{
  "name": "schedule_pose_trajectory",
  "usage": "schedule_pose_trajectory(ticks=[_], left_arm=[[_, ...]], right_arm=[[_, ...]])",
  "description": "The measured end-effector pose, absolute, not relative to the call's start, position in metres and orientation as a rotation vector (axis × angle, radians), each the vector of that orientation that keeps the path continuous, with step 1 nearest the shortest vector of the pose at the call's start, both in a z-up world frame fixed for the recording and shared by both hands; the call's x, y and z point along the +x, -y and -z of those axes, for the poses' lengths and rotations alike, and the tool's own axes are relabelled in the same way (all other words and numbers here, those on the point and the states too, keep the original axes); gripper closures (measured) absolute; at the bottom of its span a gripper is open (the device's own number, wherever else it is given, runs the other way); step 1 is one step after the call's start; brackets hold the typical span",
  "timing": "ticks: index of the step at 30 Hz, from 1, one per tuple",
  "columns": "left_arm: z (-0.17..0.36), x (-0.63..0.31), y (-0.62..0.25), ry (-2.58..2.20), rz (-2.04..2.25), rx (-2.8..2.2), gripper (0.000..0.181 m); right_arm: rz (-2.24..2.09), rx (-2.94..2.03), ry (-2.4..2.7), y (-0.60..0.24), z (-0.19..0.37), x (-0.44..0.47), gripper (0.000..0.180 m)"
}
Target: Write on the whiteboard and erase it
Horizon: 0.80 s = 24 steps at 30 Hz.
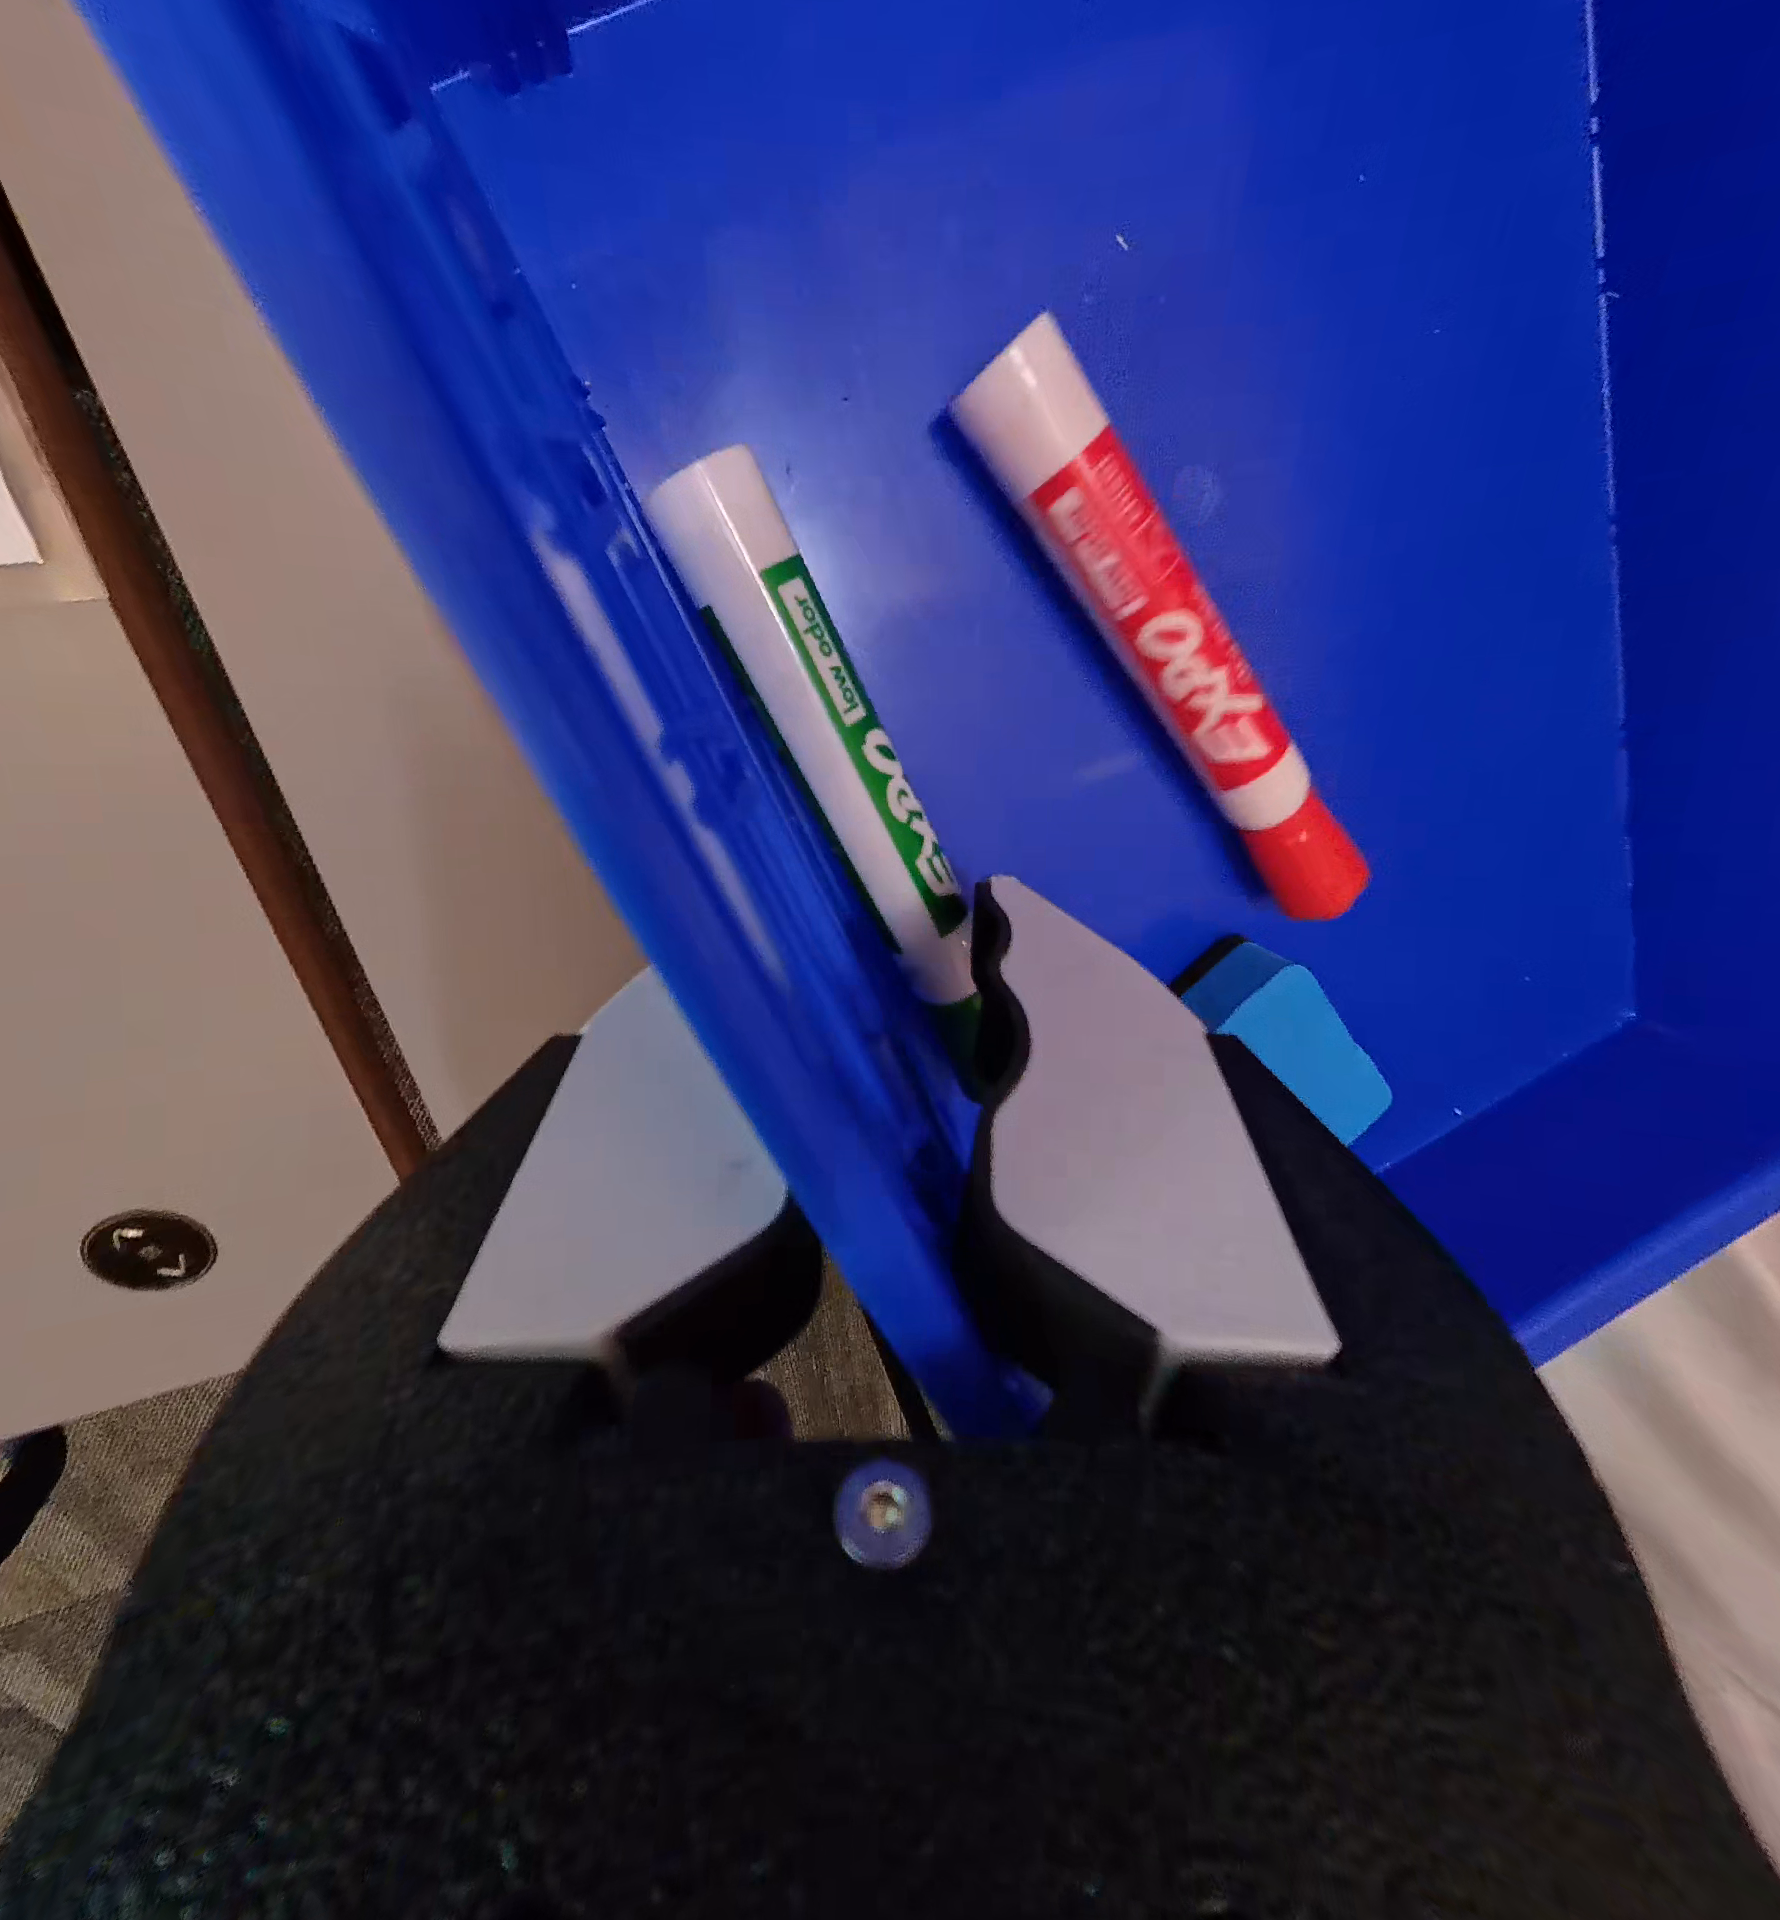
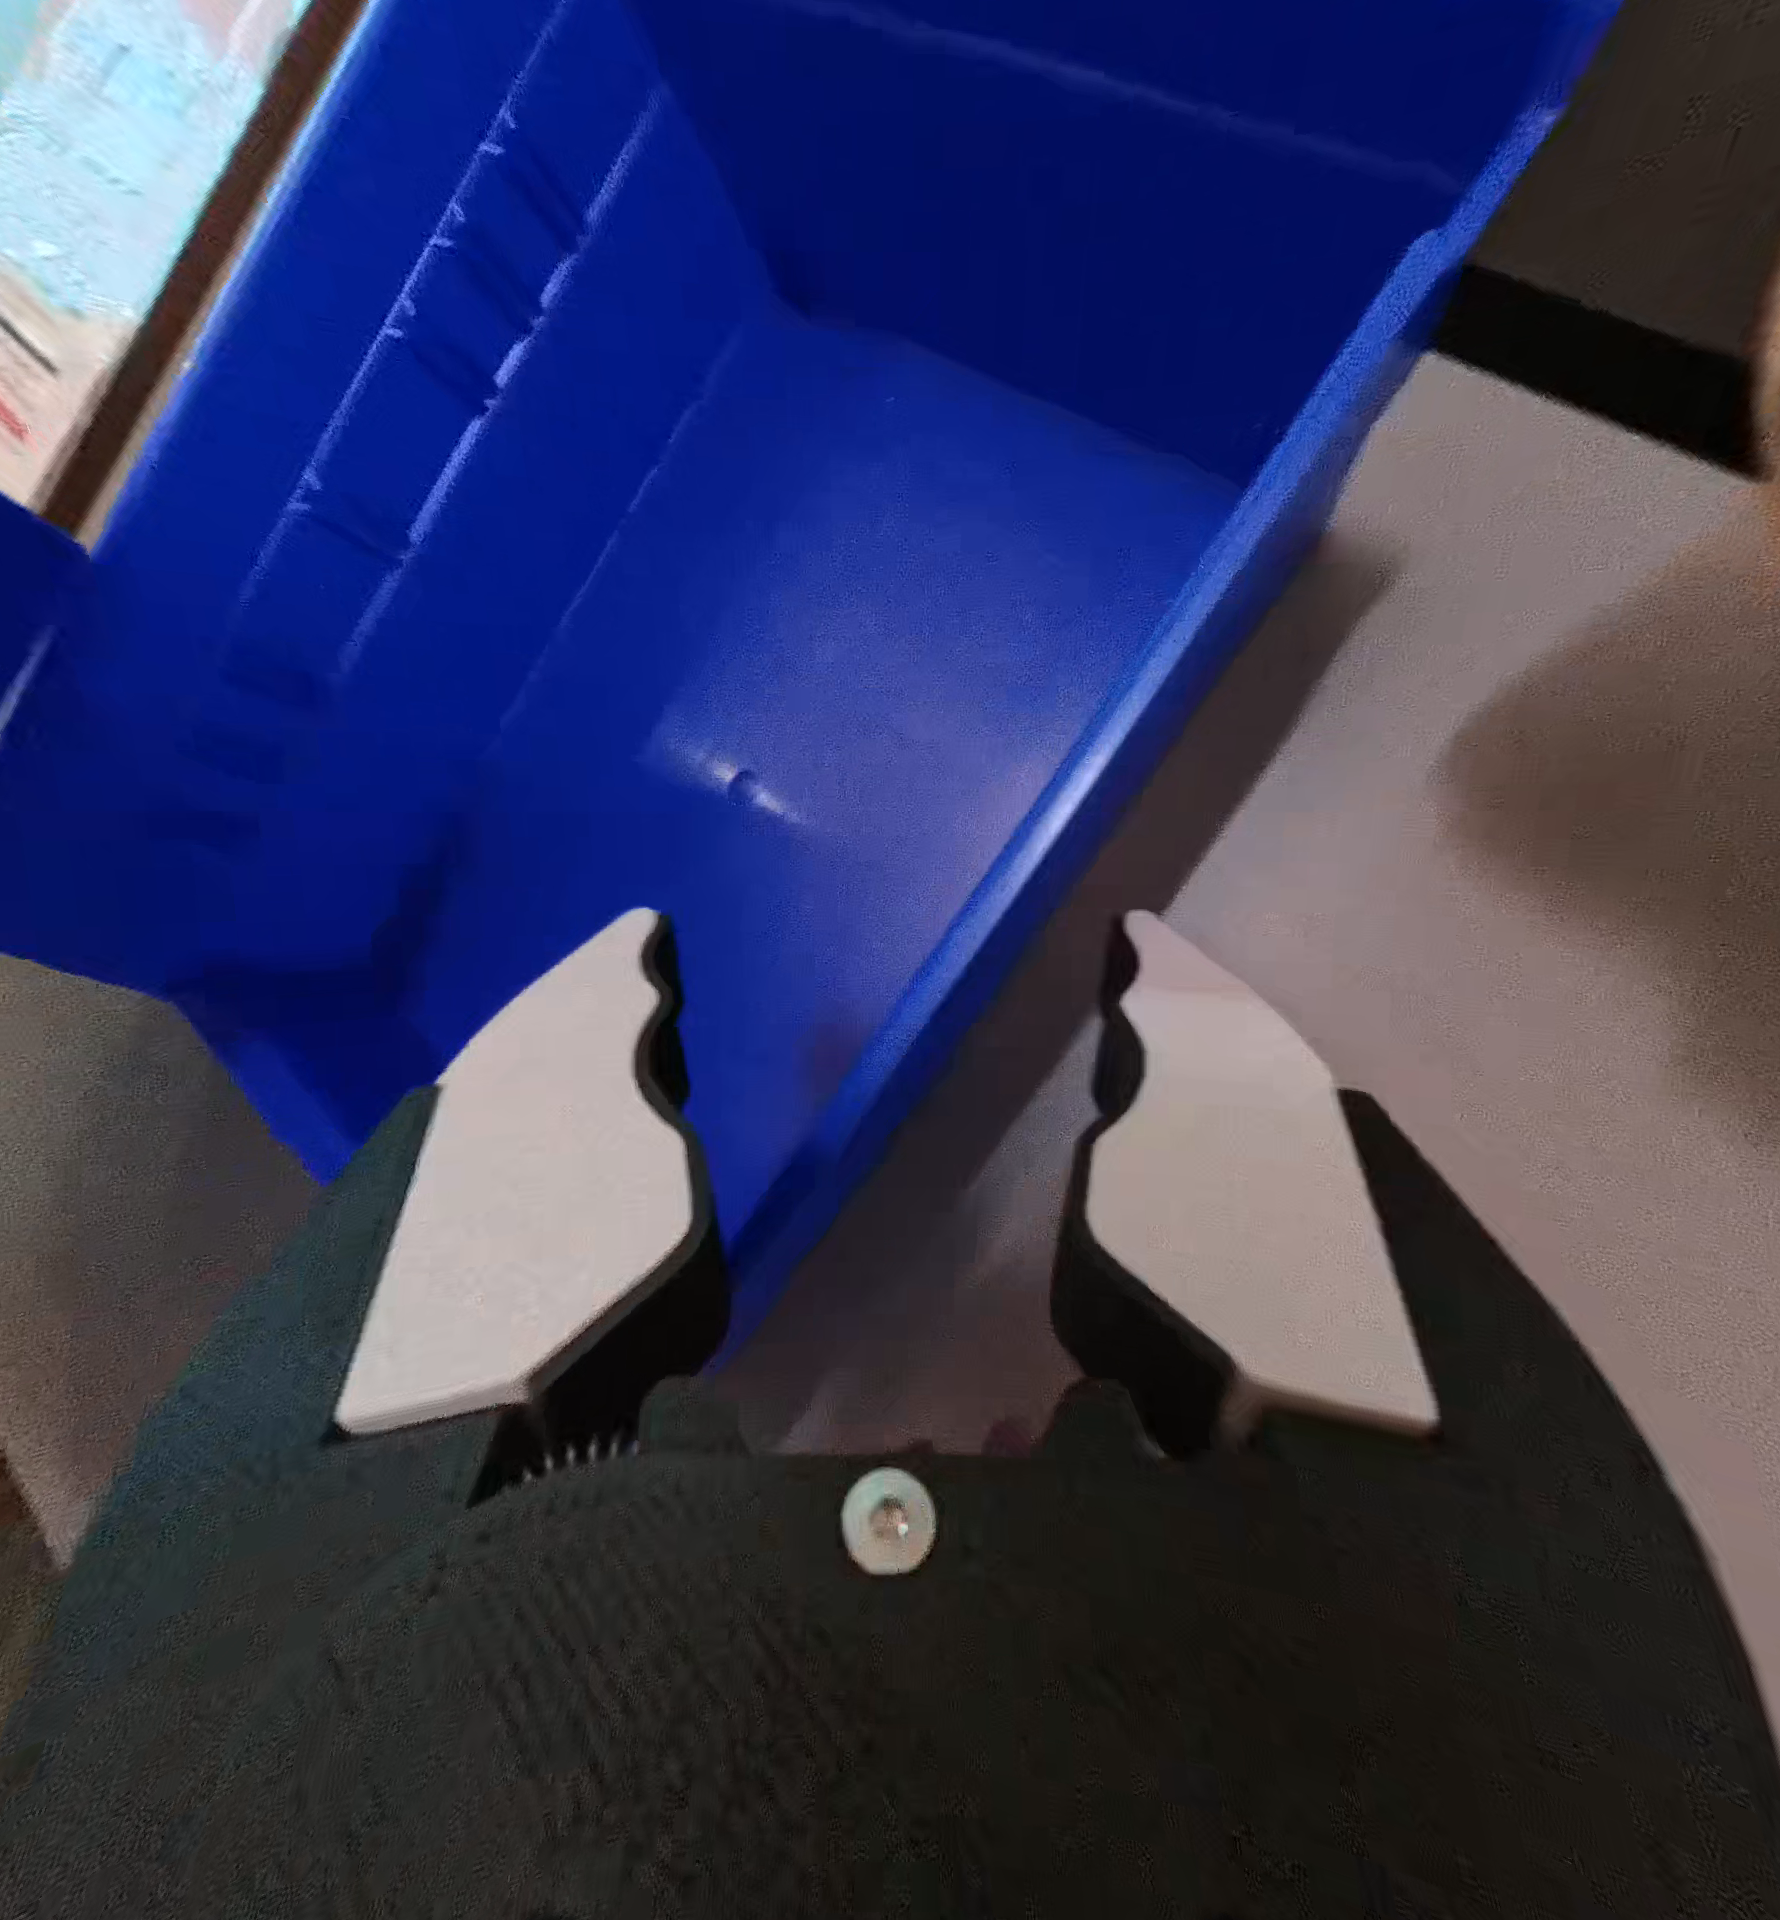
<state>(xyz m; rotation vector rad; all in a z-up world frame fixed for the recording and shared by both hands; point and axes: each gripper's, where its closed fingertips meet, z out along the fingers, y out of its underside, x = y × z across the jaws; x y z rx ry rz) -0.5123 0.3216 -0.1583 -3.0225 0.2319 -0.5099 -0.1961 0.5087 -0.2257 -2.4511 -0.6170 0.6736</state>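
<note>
Your left gripper (image 1: 896,997) is clamped on the side wall of a blue bin (image 1: 1229,260) holding a green marker (image 1: 813,717), a red marker (image 1: 1156,613) and a blue eraser (image 1: 1291,1039), while your right gripper (image 2: 891,935) gapes wide, straddling another blue bin's rim (image 2: 1125,727) without gripping it.

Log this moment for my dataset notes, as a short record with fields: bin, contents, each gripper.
bin: blue plastic bin, tilted in the left wrist view
contents: green marker along the side wall; red marker and blue eraser on the floor
left gripper: shut on the bin wall
right gripper: open, straddling a blue bin's rim, gripping nothing
</note>
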Motion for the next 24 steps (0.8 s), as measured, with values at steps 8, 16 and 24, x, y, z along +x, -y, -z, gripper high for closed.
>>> schedule_pose_trajectory(ticks=[8,16,24], left_arm=[[0.173,-0.525,-0.332,-0.180,0.566,-2.984,0.153],[0.166,-0.552,-0.329,-0.134,0.491,-2.991,0.152],[0.140,-0.555,-0.335,-0.165,0.469,-2.968,0.152]], right_arm=[[-0.577,-2.631,0.592,-0.510,0.249,-0.187,0.165],[-0.499,-2.606,0.815,-0.493,0.222,-0.174,0.172],[-0.683,-2.481,0.892,-0.421,0.161,-0.118,0.172]])
